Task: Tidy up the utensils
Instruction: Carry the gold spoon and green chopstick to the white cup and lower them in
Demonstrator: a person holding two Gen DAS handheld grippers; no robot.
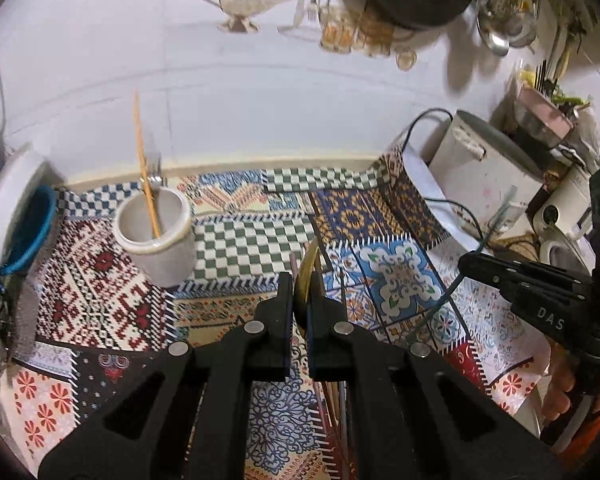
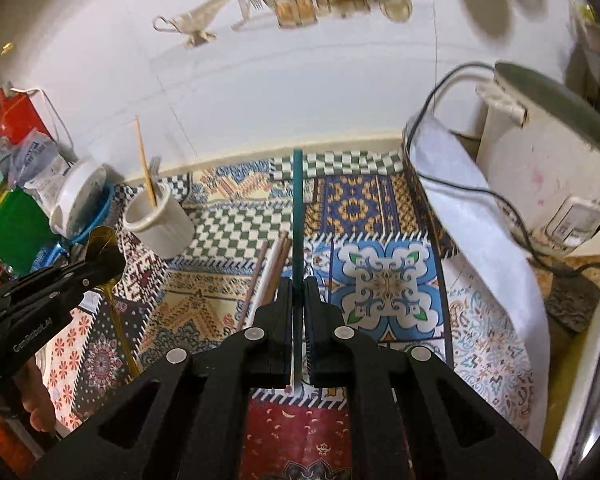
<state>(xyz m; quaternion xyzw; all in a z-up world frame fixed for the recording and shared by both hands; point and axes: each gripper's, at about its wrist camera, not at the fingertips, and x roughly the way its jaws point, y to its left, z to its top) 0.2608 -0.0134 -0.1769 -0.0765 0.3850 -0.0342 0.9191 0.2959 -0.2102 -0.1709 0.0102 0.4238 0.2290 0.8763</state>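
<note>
Transfer step in hand: right hand-held gripper clenches a green chopstick, left hand-held gripper an amber spoon; next, insertion into white cup on table.

Both views ride on the grippers and look forward and down along the fingers toward the far white wall.

In the left wrist view we sit low over the patterned mat, white holder cup near on the left, rice cooker far right; the right gripper enters from the right edge.

In the right wrist view we look from further right; cooker closer, cup further left, left gripper at the left edge.

Shared by both views: mat, cup, cooker, wall.
</note>
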